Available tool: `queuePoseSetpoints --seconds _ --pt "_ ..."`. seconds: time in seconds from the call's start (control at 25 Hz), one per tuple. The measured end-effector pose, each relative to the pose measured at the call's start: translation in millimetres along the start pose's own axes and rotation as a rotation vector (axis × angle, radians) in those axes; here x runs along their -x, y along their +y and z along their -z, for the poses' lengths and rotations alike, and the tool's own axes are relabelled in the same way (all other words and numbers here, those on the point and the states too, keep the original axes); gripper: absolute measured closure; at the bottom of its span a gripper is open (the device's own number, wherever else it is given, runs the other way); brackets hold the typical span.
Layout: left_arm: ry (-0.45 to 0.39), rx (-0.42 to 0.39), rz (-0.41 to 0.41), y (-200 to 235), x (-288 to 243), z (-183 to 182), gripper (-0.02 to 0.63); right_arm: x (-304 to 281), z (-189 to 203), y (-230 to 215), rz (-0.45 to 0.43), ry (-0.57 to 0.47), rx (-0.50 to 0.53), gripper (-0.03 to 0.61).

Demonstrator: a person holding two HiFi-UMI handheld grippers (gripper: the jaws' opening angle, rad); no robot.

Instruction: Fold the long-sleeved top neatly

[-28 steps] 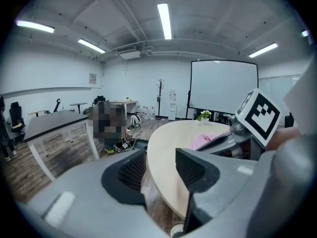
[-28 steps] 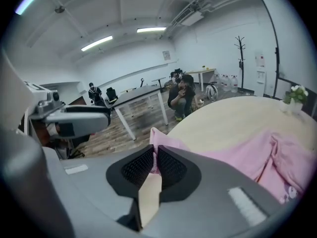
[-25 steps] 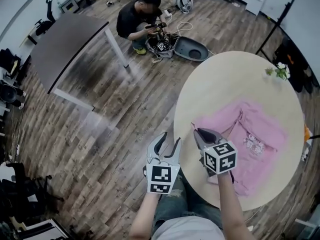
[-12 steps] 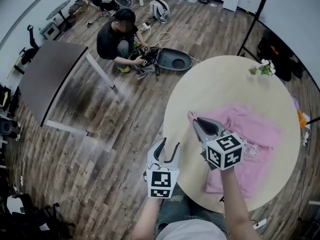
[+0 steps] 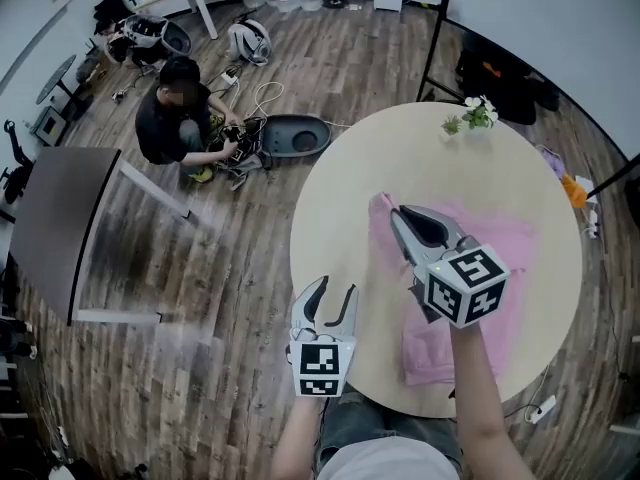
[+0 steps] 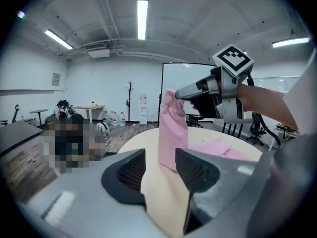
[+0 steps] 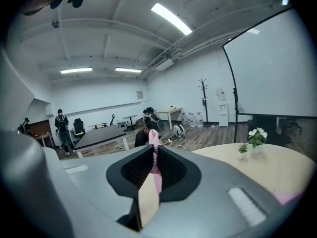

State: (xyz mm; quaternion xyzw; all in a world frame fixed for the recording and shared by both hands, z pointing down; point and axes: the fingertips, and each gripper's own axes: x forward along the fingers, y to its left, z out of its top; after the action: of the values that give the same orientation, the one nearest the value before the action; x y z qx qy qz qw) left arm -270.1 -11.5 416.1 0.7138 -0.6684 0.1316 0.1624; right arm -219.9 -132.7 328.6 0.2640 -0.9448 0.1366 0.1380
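Pink long-sleeved top (image 5: 520, 253) of soft knit fabric lies spread on the round pale wooden worktop (image 5: 400, 148), one edge on its left side raised into a hanging fold. The right gripper (image 5: 398, 216) is pinched tight on that edge, a thin strip of pink showing between its jaws. The left gripper (image 5: 333, 294) hovers just off the worktop's rim, jaws apart and empty, with the draped fold ahead of them. To my eye the cloth is light and limp: it will sag, crease and slide on the smooth wood, so I'd take it at a hem or seam corner, the grippers well apart along one edge
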Motion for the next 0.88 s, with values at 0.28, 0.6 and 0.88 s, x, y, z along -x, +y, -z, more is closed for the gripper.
queuePoseSetpoints --seconds 0.28,0.6,0.88 --pt "0.003 -0.033 0.114 -31.8 -25.1 -4.8 0.423 39.8 -19.3 -55.3 0.161 -0.070 -0.005 0.522" --pt "0.019 -0.070 0.190 -78.3 -45.2 -12.5 0.423 92.2 -30.7 -113.3 0.274 -0.113 -0.004 0.522" --pt "0.030 -0.091 0.205 -109.7 -61.4 -18.3 0.423 130.6 -26.9 -157.9 0.330 -0.129 -0.026 0.522"
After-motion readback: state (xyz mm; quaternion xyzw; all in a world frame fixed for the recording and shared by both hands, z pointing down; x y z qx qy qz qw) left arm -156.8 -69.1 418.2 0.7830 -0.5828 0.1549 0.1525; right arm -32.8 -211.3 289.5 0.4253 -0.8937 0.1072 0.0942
